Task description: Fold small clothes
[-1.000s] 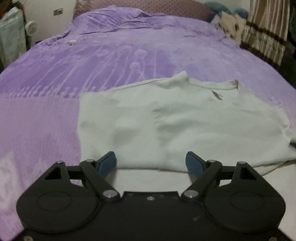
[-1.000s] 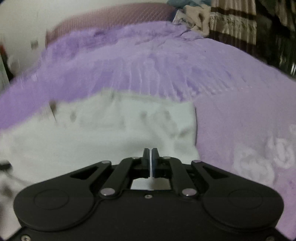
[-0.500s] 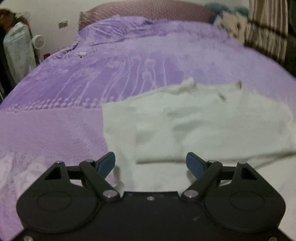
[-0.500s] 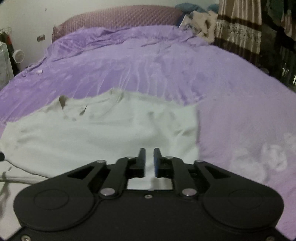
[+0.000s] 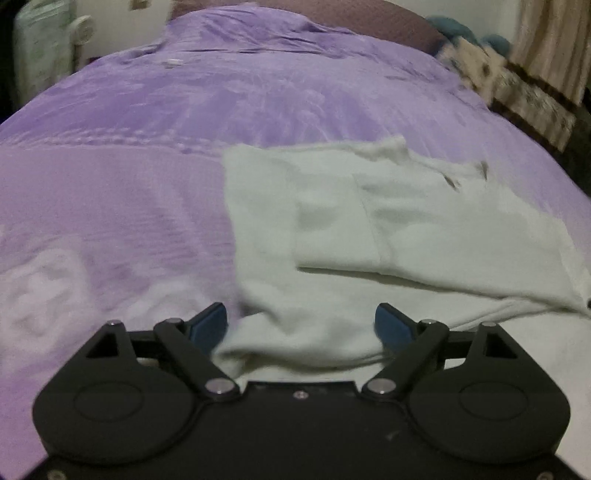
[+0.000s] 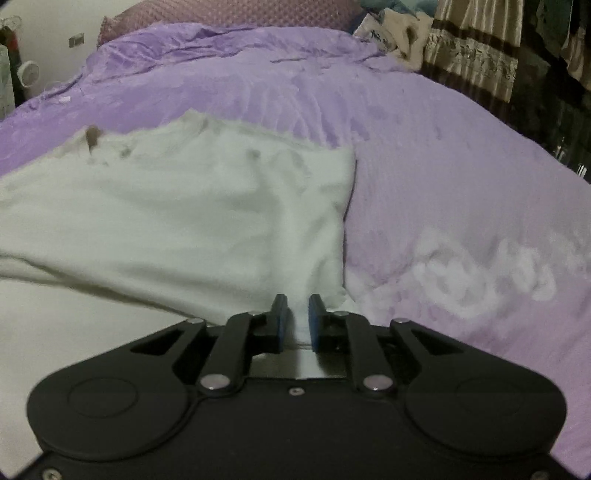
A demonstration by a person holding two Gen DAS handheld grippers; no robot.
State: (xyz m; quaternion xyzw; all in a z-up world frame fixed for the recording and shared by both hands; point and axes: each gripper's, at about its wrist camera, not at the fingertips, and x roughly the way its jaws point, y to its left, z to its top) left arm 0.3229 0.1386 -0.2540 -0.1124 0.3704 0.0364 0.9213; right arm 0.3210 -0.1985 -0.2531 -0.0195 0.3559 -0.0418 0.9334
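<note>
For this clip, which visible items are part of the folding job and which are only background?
Job: white shirt, left gripper, right gripper.
Background: purple bedspread, headboard cushion, fan, striped curtain.

You face a bed under a purple bedspread, wrinkled toward its far end, with pale flower shapes near you. A mauve headboard stands against a white wall with a socket. A small fan stands at left, striped brown curtains at right. The light is dim.
</note>
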